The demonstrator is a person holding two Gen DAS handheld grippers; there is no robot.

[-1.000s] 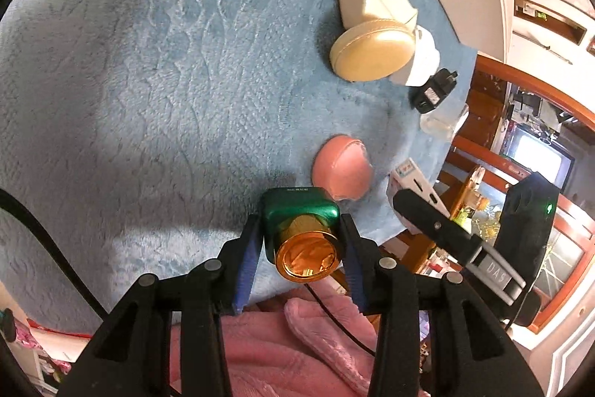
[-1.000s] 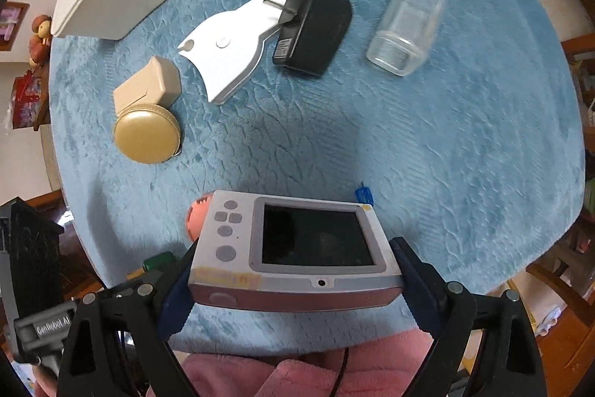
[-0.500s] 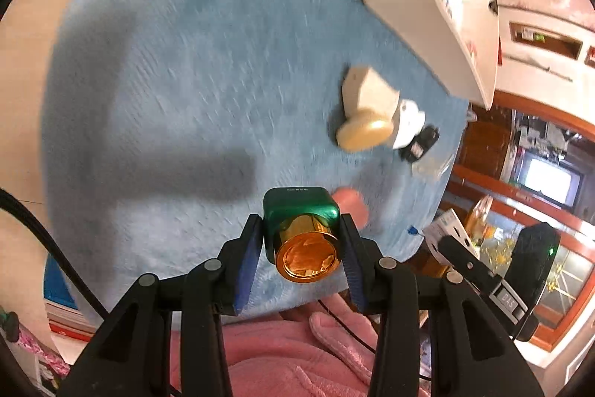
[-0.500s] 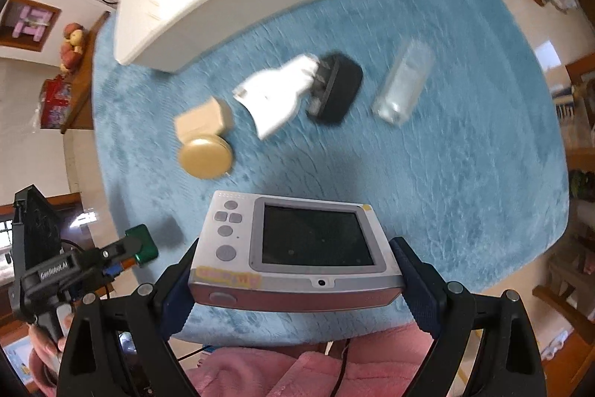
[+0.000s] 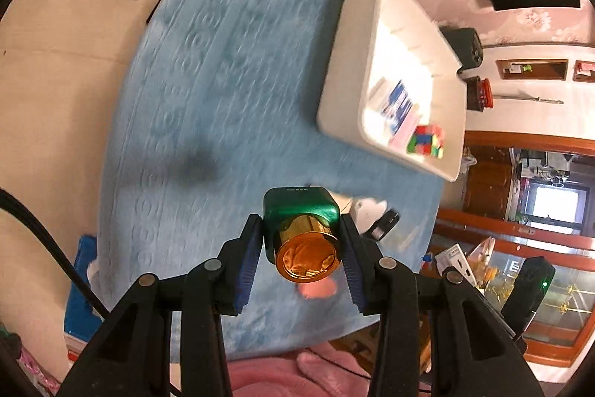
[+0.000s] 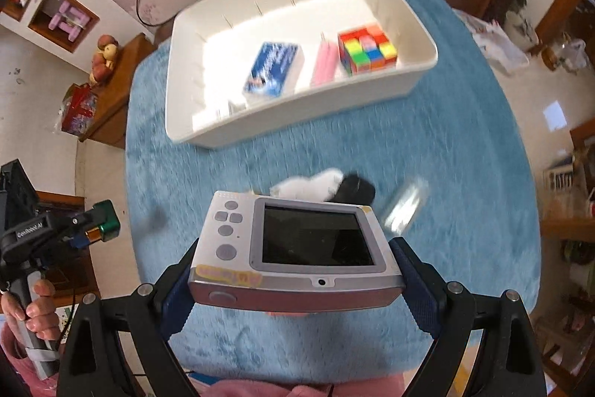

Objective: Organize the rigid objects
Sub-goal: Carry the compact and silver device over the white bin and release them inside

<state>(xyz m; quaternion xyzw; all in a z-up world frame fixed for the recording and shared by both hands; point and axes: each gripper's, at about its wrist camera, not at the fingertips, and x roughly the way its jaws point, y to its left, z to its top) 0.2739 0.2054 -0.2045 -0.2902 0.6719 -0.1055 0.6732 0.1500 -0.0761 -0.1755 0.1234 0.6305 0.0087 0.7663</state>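
My left gripper is shut on a green bottle with a gold cap, held high above the blue table cover. That bottle also shows at the left of the right wrist view. My right gripper is shut on a silver digital camera, gripped by its two ends with the screen up. Beyond both stands a white bin holding a colour cube, a blue box and a pink item. The bin lies at the upper right in the left wrist view.
On the cover near me lie a white piece, a black charger, a clear plastic case and a pink round thing. A hand grips the left tool's handle. Wooden furniture rings the round table.
Both grippers have risen and tilted up, so the table objects shrank and slid toward me and the white bin's inside came into view. Neither grip has altered.
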